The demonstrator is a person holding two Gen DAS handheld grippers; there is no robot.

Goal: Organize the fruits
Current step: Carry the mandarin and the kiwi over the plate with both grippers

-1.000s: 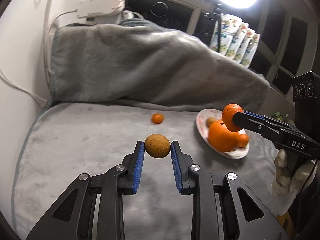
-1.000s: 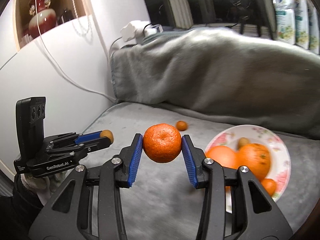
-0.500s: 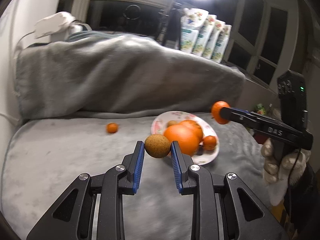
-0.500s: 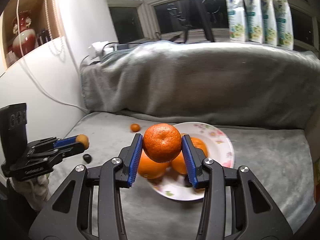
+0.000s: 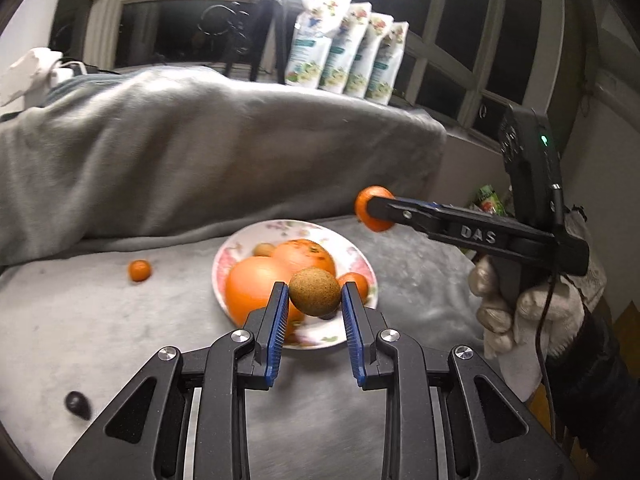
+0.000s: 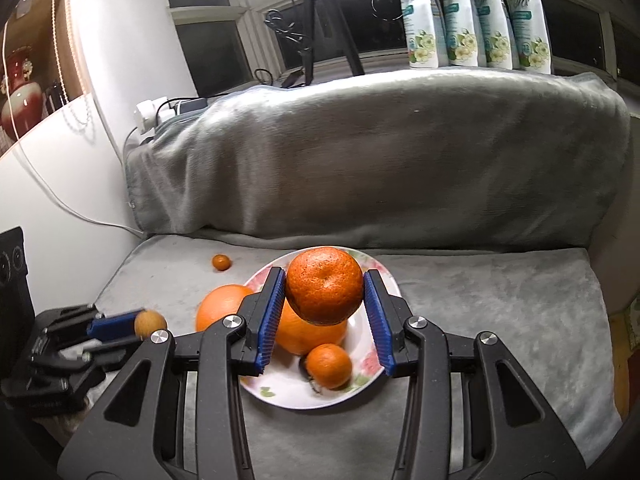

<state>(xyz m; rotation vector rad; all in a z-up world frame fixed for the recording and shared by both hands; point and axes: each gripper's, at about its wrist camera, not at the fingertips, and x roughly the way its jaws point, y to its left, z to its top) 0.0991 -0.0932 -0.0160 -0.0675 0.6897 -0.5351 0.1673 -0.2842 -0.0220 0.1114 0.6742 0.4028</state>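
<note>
Plate (image 6: 384, 280), centre of grey blanket: several oranges already in; left gripper (image 5: 315, 300) clamps brown round fruit (image 5: 315, 291), right gripper (image 6: 324, 294) clamps mandarin (image 6: 324, 291), both above it; small orange (image 6: 221, 262) far left and dark fruit (image 5: 77, 405) near left remain.

A: What are the grippers built like?
B: The left gripper (image 5: 315, 296) is black, with triangular cut-outs in its arms, silver round screws at the joints and ribbed blue pads (image 5: 277, 332). The right gripper (image 6: 324, 292) is the same.
A: Any markings?
B: "DAS" in raised letters on the right one's side, a green light on its black camera block, and a thin black cable.
A: And the person?
B: A white knit glove (image 5: 532, 320) and a dark sleeve (image 5: 588, 372)
</note>
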